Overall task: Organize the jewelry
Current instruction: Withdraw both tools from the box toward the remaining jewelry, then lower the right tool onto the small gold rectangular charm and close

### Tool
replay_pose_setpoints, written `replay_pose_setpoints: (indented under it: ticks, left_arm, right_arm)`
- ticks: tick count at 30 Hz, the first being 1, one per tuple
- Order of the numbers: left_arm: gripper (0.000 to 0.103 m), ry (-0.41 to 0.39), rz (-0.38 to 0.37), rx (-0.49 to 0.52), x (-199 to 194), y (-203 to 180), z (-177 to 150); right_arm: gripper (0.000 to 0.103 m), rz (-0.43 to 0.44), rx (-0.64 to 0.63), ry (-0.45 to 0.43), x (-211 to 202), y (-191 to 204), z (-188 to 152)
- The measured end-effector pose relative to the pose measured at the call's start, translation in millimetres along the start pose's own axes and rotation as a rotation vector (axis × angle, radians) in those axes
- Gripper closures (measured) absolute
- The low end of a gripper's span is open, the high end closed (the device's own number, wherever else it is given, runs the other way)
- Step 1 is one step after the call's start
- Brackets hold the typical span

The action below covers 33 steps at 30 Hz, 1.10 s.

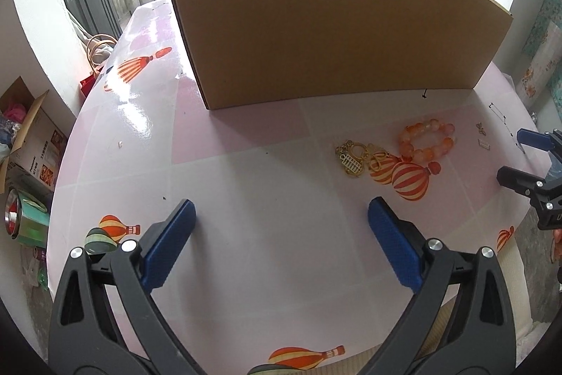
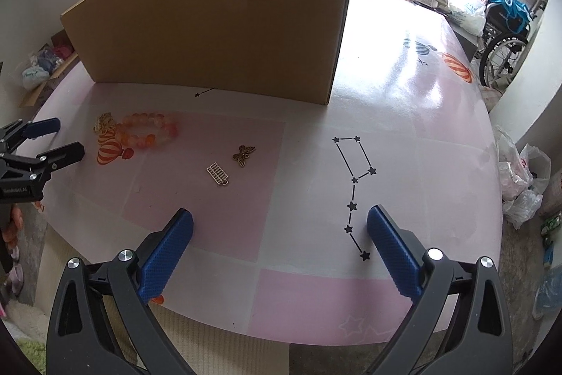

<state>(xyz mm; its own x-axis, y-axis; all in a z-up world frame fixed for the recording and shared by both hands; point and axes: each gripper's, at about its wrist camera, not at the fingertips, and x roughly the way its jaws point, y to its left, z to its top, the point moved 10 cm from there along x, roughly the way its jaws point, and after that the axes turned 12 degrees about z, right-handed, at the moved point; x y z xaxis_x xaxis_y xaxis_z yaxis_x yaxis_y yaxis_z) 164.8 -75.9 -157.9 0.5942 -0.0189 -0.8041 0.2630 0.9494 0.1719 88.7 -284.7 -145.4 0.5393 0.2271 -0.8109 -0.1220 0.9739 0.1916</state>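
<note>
four pieces of jewelry lie loose on the table, and none has been sorted, so the task reads as at its very start. count: one bead bracelet of orange and pale beads; one gold chain bundle touching the bracelet's left side as the left wrist view shows it; one butterfly charm; one small abacus-shaped charm just beside the butterfly. the bracelet and chain lie partly over a printed balloon on the table cover, in front of the one cardboard box, which stands upright at the middle of the table. the two charms lie apart from that pair, nearer the right side. whether the box is the intended container cannot be told, since only its closed outer wall shows. two tongs are in use. the left gripper is spread wide over bare table with nothing between its pads. the right gripper is likewise spread wide and empty, with the charms ahead of it. remaining work, as judged: all four pieces are yet to be picked up and placed.
</note>
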Motion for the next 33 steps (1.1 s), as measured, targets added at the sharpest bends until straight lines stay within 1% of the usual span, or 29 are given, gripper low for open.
replay_pose_setpoints:
  ticks: [7, 14, 17, 19, 20, 22, 23, 24, 25, 26, 27, 28, 29, 31, 32, 33]
  left_arm:
    - [0.007, -0.001, 0.009, 0.003, 2.1, 3.6, 1.1]
    - [0.007, -0.022, -0.025, 0.044, 3.2, 4.7, 1.2]
    - [0.007, -0.042, -0.045, 0.064, 3.3, 5.4, 4.2]
    - [0.007, -0.070, -0.071, 0.083, 0.8, 5.1, 4.7]
    - [0.007, -0.086, -0.090, 0.092, -1.4, 3.9, 5.1]
    - [0.008, -0.106, -0.134, 0.106, -6.4, -0.2, 6.2]
    - [0.008, -0.118, -0.150, 0.111, -8.8, -1.0, 7.8]
    - [0.008, -0.130, -0.165, 0.118, -11.0, -2.3, 9.7]
    - [0.008, -0.144, -0.180, 0.127, -13.8, -4.4, 12.2]
    - [0.009, -0.160, -0.195, 0.138, -16.6, -6.4, 14.9]
    - [0.014, -0.170, -0.204, 0.148, -18.4, -7.9, 16.8]
    - [0.020, -0.181, -0.213, 0.162, -20.0, -9.8, 18.9]
    - [0.029, -0.186, -0.217, 0.174, -21.3, -11.7, 20.7]
    - [0.038, -0.180, -0.231, 0.181, -24.5, -17.6, 22.6]
    - [0.046, -0.184, -0.256, 0.185, -26.5, -20.2, 22.0]
    - [0.047, -0.188, -0.269, 0.192, -28.1, -22.7, 19.6]
  right_arm:
    - [0.006, 0.017, -0.031, -0.001, 1.1, 0.6, -2.4]
    - [0.007, 0.043, -0.068, -0.015, 0.3, 2.3, -1.6]
    - [0.018, 0.049, -0.088, -0.030, -2.5, 4.2, -1.0]
    - [0.025, 0.061, -0.094, -0.043, -4.6, 4.9, 1.2]
    - [0.027, 0.077, -0.090, -0.051, -5.5, 5.4, 2.3]
    - [0.035, 0.121, -0.081, -0.062, -6.5, 7.0, 4.9]
    - [0.038, 0.146, -0.082, -0.069, -7.1, 8.9, 6.3]
    - [0.041, 0.171, -0.089, -0.075, -7.5, 11.6, 7.8]
    - [0.046, 0.187, -0.099, -0.080, -8.6, 15.5, 7.1]
    - [0.049, 0.208, -0.118, -0.087, -9.0, 19.4, 7.8]
    - [0.052, 0.229, -0.135, -0.088, -8.6, 23.1, 8.0]
    - [0.059, 0.240, -0.147, -0.085, -8.4, 25.6, 7.4]
    - [0.063, 0.251, -0.165, -0.082, -7.5, 28.3, 7.5]
    - [0.073, 0.270, -0.194, -0.073, -5.2, 32.4, 8.0]
    - [0.076, 0.283, -0.206, -0.073, -5.1, 34.6, 8.5]
    - [0.079, 0.300, -0.220, -0.074, -5.3, 37.3, 9.1]
